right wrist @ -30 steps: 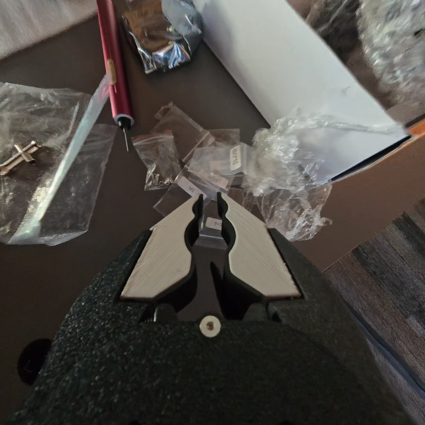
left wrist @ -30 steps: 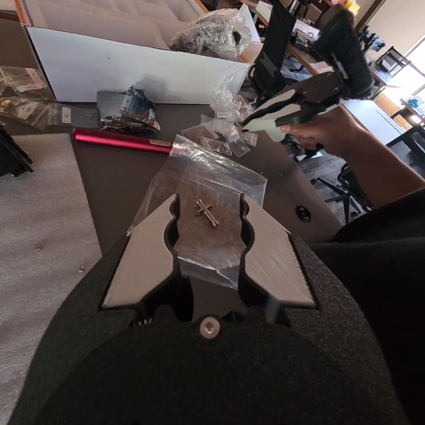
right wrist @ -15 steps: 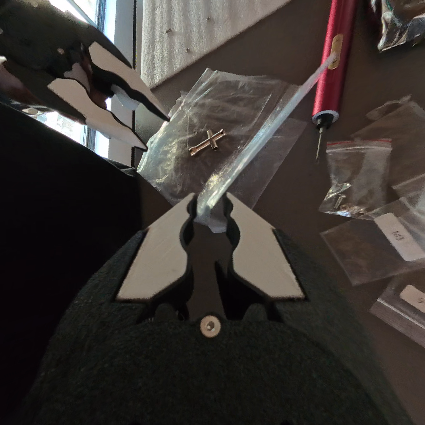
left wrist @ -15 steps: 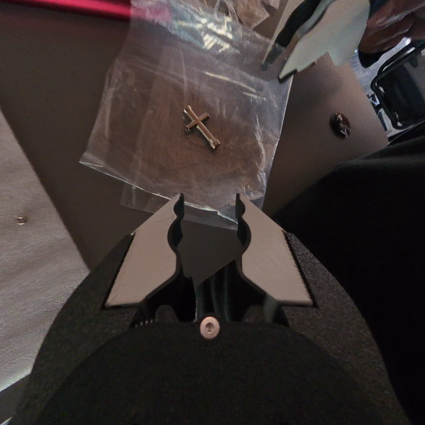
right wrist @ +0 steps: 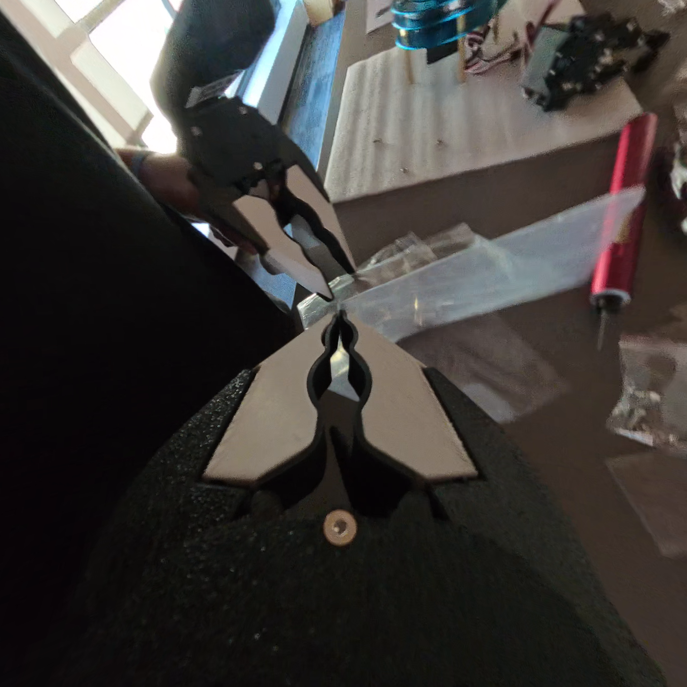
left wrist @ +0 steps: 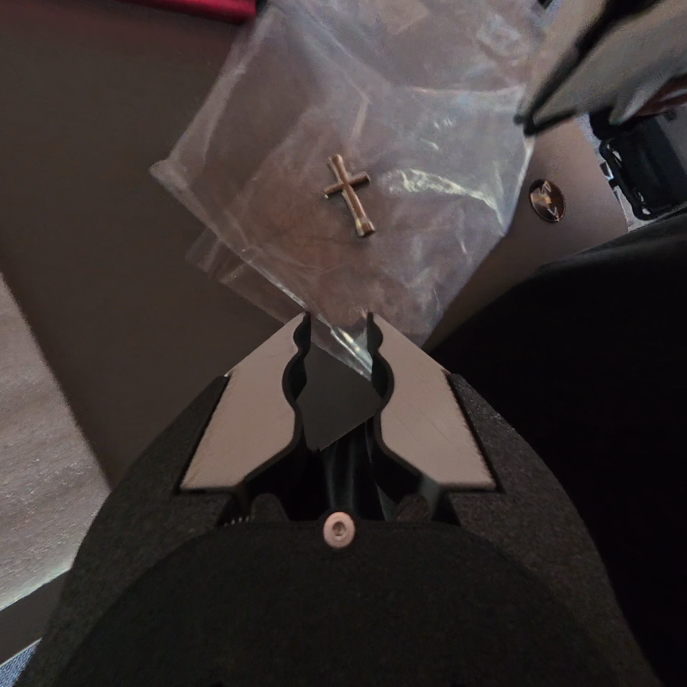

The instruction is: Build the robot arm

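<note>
Two tools meet at one clear plastic bag (left wrist: 371, 122) on the brown tabletop (left wrist: 111, 186) — right tool (right wrist: 340, 316) pinching its corner, left tool (left wrist: 338, 316) spread, tips at its near edge. Inside lies a small metal cross wrench (left wrist: 349, 195), beyond the left tool; no readable writing.
</note>
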The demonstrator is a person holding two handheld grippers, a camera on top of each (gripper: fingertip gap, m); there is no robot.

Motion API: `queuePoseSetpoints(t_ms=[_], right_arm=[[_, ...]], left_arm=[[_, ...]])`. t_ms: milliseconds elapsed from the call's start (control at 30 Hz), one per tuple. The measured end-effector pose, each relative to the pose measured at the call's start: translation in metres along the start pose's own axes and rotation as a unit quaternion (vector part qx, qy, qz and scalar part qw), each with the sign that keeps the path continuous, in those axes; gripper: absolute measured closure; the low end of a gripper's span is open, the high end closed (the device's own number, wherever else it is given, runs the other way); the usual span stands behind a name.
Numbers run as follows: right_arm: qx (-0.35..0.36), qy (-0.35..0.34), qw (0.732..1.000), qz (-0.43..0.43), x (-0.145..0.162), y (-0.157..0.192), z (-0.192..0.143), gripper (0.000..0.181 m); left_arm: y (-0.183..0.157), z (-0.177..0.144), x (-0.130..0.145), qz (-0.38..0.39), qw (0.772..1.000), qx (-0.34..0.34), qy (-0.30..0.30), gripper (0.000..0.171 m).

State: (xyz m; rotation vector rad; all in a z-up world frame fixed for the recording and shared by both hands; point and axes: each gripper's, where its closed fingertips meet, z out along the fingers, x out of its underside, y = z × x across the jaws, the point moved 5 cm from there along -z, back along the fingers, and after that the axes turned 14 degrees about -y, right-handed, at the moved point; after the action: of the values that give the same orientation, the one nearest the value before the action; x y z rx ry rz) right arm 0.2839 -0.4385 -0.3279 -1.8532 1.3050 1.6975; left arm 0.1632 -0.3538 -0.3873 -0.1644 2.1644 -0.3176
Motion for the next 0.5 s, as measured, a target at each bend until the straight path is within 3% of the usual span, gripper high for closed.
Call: queuePoseSetpoints(t_ms=[200, 500], right_arm=[[0.024, 0.071, 0.992, -0.102, 0.008, 0.027, 0.035, 0.181], [0.021, 0.101, 0.988, -0.119, 0.025, 0.037, 0.054, 0.181]], left_arm=[[-0.001, 0.004, 0.0, 0.006, 1.0, -0.02, -0.003, 0.149], [-0.001, -0.001, 0.003, 0.036, 0.998, -0.035, 0.023, 0.151]])
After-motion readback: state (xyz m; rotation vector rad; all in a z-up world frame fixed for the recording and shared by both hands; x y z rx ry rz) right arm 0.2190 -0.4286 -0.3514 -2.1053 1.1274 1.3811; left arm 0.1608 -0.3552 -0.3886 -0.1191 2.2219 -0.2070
